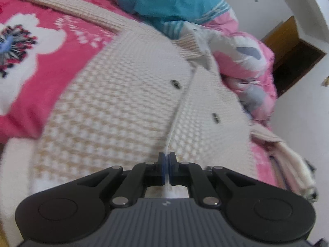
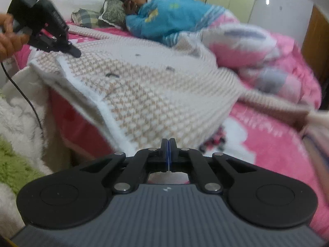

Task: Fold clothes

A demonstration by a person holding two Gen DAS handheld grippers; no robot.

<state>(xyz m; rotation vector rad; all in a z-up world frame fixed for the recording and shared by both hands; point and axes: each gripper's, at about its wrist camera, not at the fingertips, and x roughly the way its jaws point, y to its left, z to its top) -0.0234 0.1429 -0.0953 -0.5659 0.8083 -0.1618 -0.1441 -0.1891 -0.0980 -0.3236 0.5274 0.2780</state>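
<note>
Left hand-held gripper (image 1: 167, 160) pinches knitted cardigan (image 1: 123, 94) hem

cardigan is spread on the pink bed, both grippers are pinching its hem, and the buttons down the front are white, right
Not quite: the buttons are dark, not white, as the left wrist view shows against the cream knit. The rest holds: the cardigan lies spread on the pink bed, the left gripper is closed on its edge, and the right gripper is closed at its hem.
</note>
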